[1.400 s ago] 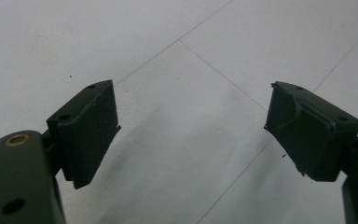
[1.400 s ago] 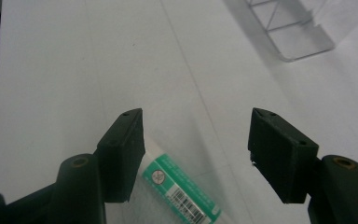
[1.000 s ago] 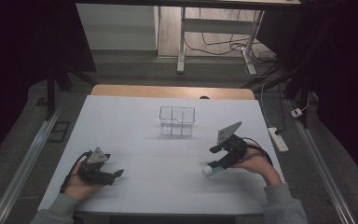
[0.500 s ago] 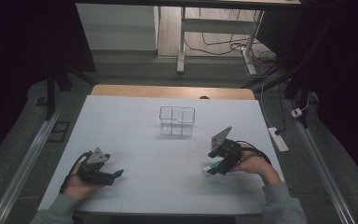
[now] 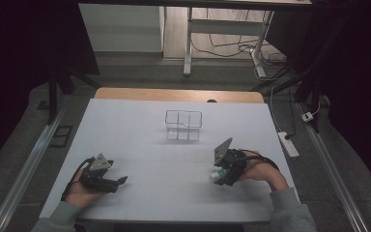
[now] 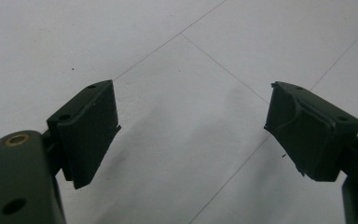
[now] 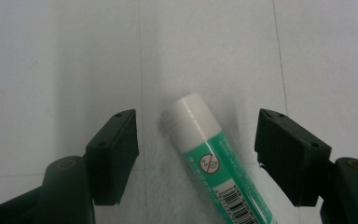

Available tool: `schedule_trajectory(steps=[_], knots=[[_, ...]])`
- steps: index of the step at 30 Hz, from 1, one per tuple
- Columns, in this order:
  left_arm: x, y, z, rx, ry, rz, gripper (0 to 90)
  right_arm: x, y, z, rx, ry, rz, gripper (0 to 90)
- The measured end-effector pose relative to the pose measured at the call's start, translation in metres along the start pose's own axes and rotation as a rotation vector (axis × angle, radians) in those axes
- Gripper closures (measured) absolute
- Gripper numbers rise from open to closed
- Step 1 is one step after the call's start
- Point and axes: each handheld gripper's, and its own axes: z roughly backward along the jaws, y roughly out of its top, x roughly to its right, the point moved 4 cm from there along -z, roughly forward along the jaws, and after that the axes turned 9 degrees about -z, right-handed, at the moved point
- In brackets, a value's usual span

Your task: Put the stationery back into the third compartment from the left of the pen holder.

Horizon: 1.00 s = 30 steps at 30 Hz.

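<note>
A green and white glue stick [image 7: 212, 161] with a white cap lies flat on the white table, and in the high view it shows as a small pale tube [image 5: 216, 177]. My right gripper [image 7: 196, 147] hangs over it, open, one jaw on each side of the tube and neither touching it. From above, that right gripper [image 5: 222, 175] is at the front right, held by a hand. My left gripper [image 5: 120, 181] rests at the front left, and the left gripper view has it [image 6: 191, 126] open over bare table.
A clear plastic box [image 5: 183, 124] with inner dividers stands at the middle of the table, farther back. The white table top [image 5: 140, 145] has a wooden far edge. A power strip [image 5: 289, 143] and cables lie on the floor at the right.
My right gripper has tipped down and moved slightly left over the glue stick, so its jaws now flank the tube. The left gripper has stayed in place.
</note>
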Motion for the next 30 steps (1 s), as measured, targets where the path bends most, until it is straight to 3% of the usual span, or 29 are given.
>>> schedule_trajectory(steps=[5, 16, 23, 26, 30], knots=[[0.0, 0.0, -0.001, -0.002, -0.002, -0.001, 16.7, -0.001, -0.001, -0.006, -0.03, -0.008, 0.02, 33.3], [0.0, -0.001, -0.001, -0.007, -0.001, -0.003, 16.7, 0.001, -0.003, -0.015, -0.068, -0.029, 0.043, 48.8], [0.001, -0.002, 0.0, -0.008, -0.001, -0.002, 16.6, 0.001, -0.004, -0.014, -0.06, -0.007, 0.078, 56.6], [0.001, -0.002, -0.001, -0.009, -0.001, -0.002, 16.6, 0.001, -0.003, -0.014, -0.062, 0.0, 0.084, 63.9], [0.001, -0.002, 0.0, -0.01, 0.0, -0.002, 16.6, 0.002, -0.002, -0.014, -0.05, -0.014, 0.079, 64.8]])
